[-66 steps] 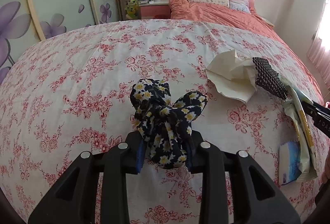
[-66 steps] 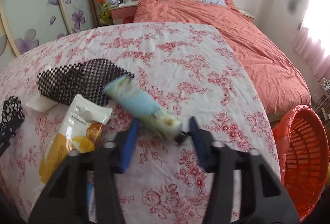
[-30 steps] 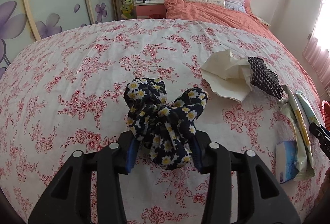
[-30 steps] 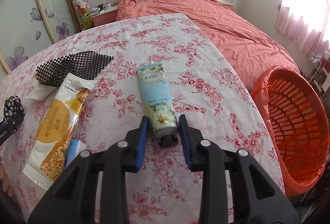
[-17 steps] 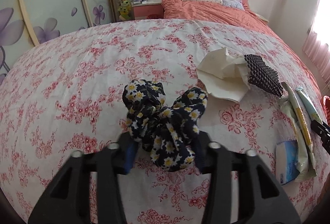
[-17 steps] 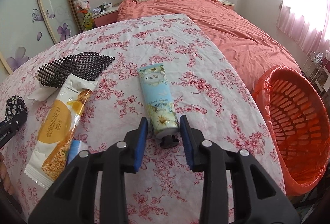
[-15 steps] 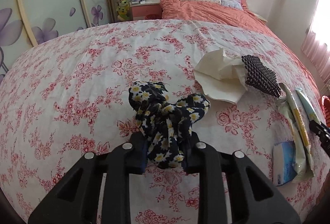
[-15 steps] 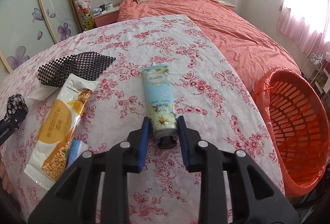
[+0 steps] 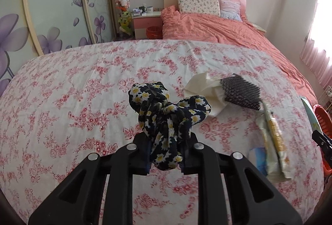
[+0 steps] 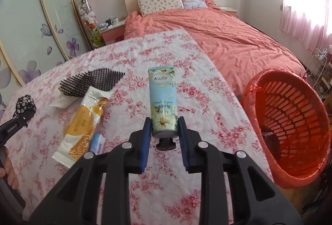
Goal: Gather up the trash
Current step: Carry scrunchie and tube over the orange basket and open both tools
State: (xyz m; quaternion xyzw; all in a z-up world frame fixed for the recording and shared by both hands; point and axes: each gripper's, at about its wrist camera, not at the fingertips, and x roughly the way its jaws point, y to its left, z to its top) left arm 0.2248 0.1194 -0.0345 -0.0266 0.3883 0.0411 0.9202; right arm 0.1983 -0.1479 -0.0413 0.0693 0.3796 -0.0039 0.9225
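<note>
Lifted since a second ago: floral scrunchie [image 9: 166, 121], soft gathered fabric, clamped in the left gripper [image 9: 165, 154] above the rose-print cloth [image 9: 83, 90]. Beyond it lie crumpled tissue [image 9: 199, 88] and a black mesh mat [image 9: 240, 92].

Right view: hand cream tube [image 10: 164, 104], smooth plastic, raised off the cloth, squeezed by the right gripper [image 10: 165, 138]; a slatted orange basket [image 10: 290, 121] stands right of it, a glossy snack packet [image 10: 83, 121] left.

left gripper [image 9: 165, 154]: matte black plastic, two angular fingers with triangular cut-outs, silver round screw heads along the arms, dark pads at the tips. right gripper [image 10: 164, 139]: same black frame and silver screws, blue ribbed pads [image 10: 145, 142] on the inner faces. small white lettering on the left one's side, too small to read.
</note>
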